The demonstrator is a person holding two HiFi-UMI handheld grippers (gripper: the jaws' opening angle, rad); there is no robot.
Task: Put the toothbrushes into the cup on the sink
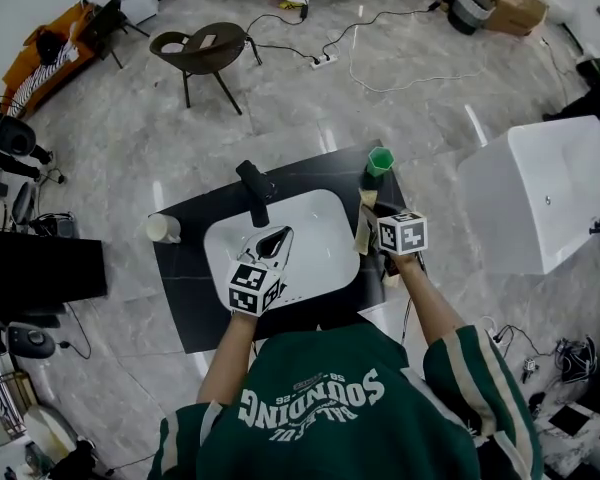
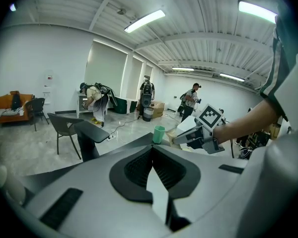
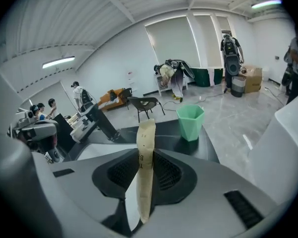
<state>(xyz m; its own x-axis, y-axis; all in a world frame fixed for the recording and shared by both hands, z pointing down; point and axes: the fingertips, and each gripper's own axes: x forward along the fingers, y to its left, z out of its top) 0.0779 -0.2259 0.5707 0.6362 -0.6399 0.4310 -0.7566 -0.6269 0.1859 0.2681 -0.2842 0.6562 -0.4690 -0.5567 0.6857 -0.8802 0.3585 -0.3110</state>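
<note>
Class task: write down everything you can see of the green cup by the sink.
The green cup is a mint-coloured tumbler, plastic by its look, with flat faceted sides that taper towards the base and an open top. It stands upright on the dark counter at its far right corner, beside the white basin. Only the counter touches it, and nothing sticks out above its rim.

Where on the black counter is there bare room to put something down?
Bare: the counter left of the basin, from the pale cup down to the front-left corner. Crowded: the right strip, with the green cup at its back corner and the right claw holding a wrapped toothbrush. The left claw hangs over the basin.
</note>
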